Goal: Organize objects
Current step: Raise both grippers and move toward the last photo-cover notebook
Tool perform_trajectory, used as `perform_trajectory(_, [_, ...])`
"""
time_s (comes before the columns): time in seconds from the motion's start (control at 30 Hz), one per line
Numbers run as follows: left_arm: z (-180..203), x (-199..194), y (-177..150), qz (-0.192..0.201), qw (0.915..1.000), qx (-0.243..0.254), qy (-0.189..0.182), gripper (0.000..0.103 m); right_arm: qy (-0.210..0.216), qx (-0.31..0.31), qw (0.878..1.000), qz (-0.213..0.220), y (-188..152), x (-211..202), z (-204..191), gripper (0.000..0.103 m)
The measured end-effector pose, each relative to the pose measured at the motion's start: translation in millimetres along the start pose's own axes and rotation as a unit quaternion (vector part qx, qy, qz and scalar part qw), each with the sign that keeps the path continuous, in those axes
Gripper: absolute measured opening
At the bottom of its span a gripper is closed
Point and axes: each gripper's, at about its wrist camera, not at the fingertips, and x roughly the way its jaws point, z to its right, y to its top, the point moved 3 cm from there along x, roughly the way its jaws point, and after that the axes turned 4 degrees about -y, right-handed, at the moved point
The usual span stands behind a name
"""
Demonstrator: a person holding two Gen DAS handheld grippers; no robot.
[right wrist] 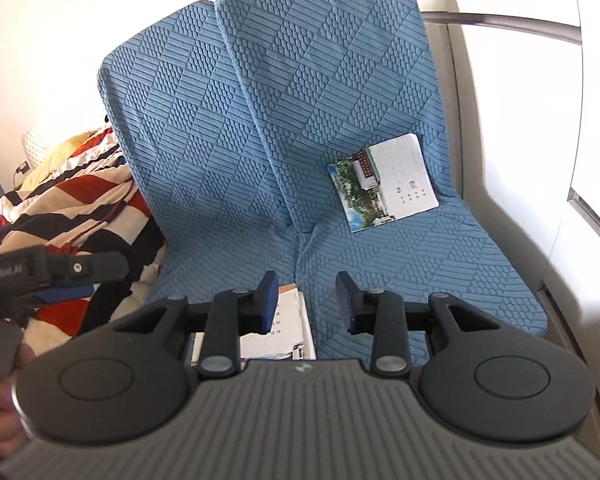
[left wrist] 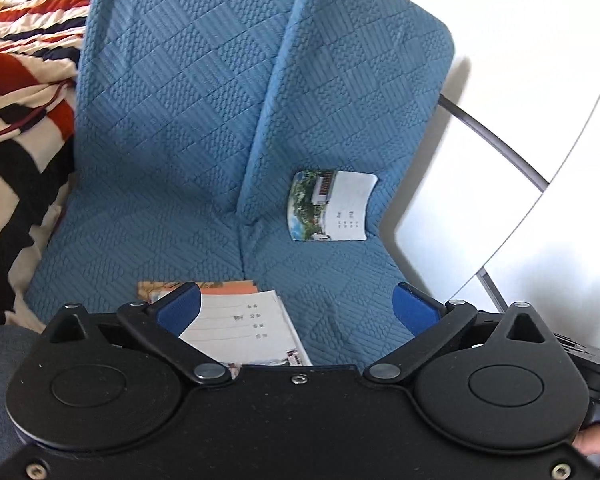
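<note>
A white notebook with a photo cover [left wrist: 332, 206] [right wrist: 384, 182] leans against the right blue quilted cushion [left wrist: 340, 120] [right wrist: 340, 80]. A small stack of similar notebooks [left wrist: 244, 324] [right wrist: 288, 328] lies on the seat near both grippers. My left gripper [left wrist: 298, 308] is wide open and empty, its left finger over the stack's left edge. My right gripper [right wrist: 308, 304] is open and empty, just above the stack's right edge. The left gripper also shows at the left of the right wrist view [right wrist: 60, 280].
Two blue quilted cushions [left wrist: 172, 120] [right wrist: 180, 140] stand side by side against a white wall. A striped red, black and cream blanket [left wrist: 16, 120] [right wrist: 80, 200] lies to the left. A white frame with a grey bar [left wrist: 500, 136] borders the right.
</note>
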Motion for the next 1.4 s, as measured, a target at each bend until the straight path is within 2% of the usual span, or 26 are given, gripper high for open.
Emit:
perform_trajectory(0.4, [-10,52,14,-0.019,0.9988,0.02,-0.04,0.102,-0.038,0.03,0.999,-0.002,-8,36,9,0.036])
perform_trajectory(0.6, [-12,68,31,-0.013,0.9981,0.019,-0.058,0.102,-0.062,0.038,0.997,0.003,-10,57,15,0.036])
perform_trajectory(0.8, [-20,80,32,-0.019,0.9986,0.02,-0.045,0.102,-0.067,0.035,0.997,-0.002,-11,66,18,0.036])
perform_trajectory(0.87, [-21,82,30,-0.021,0.9988,0.021,-0.04,0.102,-0.065,0.034,0.997,-0.003,-12,67,18,0.042])
perform_trajectory(1.03, [-21,89,29,-0.017,0.9988,0.028,-0.036,0.102,-0.065,0.032,0.997,-0.004,-12,67,20,0.043])
perform_trajectory(1.07, [-21,93,30,-0.019,0.9987,0.028,-0.038,0.102,-0.067,0.03,0.997,-0.004,-11,67,20,0.046])
perform_trajectory(1.13, [-19,102,30,-0.023,0.9985,0.033,-0.037,0.102,-0.069,0.031,0.997,0.002,-12,68,22,0.06])
perform_trajectory(1.2, [-16,110,31,-0.024,0.9981,0.043,-0.036,0.102,-0.065,0.04,0.997,0.013,-12,68,27,0.082])
perform_trajectory(1.3, [-16,124,33,-0.021,0.9978,0.04,-0.048,0.102,-0.075,0.039,0.996,0.02,-14,70,32,0.084])
perform_trajectory(1.4, [-18,140,35,-0.011,0.9983,0.043,-0.039,0.102,-0.086,0.039,0.995,0.014,-16,76,37,0.084])
